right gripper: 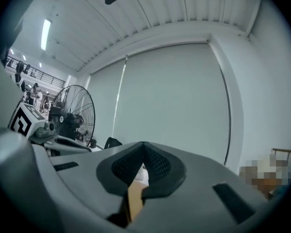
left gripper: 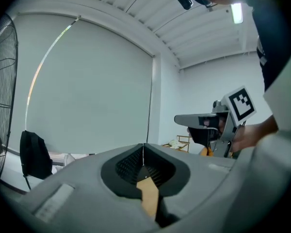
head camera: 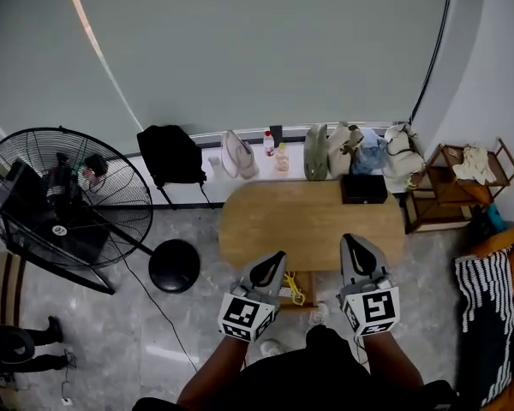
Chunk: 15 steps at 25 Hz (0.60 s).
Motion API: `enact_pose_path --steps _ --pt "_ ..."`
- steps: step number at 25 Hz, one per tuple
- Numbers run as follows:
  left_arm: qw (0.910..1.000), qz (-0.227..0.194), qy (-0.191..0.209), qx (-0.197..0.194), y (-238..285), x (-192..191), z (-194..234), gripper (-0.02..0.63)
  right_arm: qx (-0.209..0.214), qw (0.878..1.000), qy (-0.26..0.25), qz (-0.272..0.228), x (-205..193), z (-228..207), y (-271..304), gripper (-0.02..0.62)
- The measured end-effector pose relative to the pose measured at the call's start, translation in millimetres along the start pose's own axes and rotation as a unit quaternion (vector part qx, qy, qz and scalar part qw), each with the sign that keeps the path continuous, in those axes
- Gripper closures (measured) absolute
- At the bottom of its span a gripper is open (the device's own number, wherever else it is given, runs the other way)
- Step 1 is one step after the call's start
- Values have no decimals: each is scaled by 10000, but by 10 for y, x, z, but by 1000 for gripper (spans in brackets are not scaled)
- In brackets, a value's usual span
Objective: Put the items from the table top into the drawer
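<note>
Jaws: your left gripper (head camera: 273,258) and right gripper (head camera: 353,241) both closed, empty.
Table (head camera: 274,225): one, one box (head camera: 364,188) far right.
Fan (head camera: 68,204): one, left.

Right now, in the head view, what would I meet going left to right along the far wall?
black floor fan → black backpack → pale bag → red-capped bottle → yellowish bottle → green bag → wooden rack. The bags between the green bag and the rack overlap, so they are left out.
</note>
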<state>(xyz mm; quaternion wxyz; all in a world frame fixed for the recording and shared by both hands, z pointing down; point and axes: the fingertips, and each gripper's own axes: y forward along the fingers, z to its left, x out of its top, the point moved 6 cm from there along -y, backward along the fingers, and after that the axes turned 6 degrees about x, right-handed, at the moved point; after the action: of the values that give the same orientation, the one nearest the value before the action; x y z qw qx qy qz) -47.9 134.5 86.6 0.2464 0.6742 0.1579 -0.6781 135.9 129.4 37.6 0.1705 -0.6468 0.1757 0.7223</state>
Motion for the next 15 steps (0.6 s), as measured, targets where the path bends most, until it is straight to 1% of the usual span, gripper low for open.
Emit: enact_pose_path --steps 3,6,9,15 --pt "9999 -150 26 18 -46 34 -30 589 -68 10000 62 -11 -11 50 -13 597" --pt "9995 -244 183 -38 -41 99 -119 589 -104 9997 -185 152 -31 138 12 599" --pt "9987 -424 270 -100 -26 190 -153 589 -97 9995 -242 156 -3 201 48 600" --pt "9992 -357 161 -39 -140 145 -55 589 -57 9996 -286 29 31 330 30 598"
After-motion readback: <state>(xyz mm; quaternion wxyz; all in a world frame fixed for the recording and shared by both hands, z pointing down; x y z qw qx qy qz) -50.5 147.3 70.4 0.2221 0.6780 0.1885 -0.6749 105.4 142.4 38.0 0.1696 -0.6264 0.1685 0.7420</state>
